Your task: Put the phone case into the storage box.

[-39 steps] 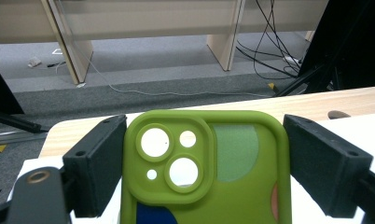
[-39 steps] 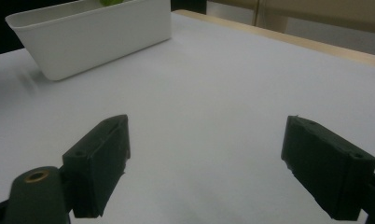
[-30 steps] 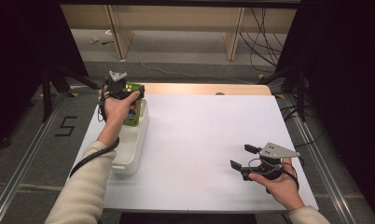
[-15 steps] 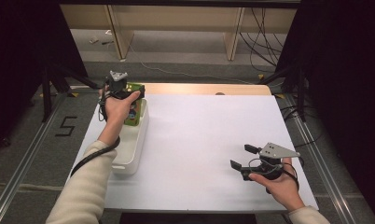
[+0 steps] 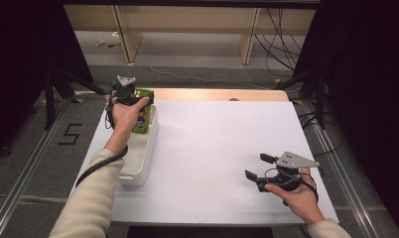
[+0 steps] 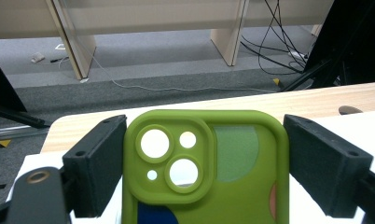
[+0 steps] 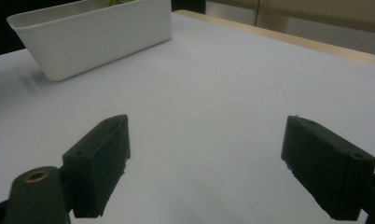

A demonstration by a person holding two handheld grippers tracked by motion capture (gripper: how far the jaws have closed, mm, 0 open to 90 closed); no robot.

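White table (image 5: 212, 148), grey floor and cables beyond. Nothing has moved since a second ago — both hands in place, the lift not begun. Left gripper (image 6: 204, 154) has its jaws wide, closed on the sides of the green phone case (image 6: 204, 163) — soft, matte, rounded corners — at the far end of the white plastic bin (image 5: 143, 158). Right gripper (image 7: 204, 163) rests near the table's right edge, open and empty.
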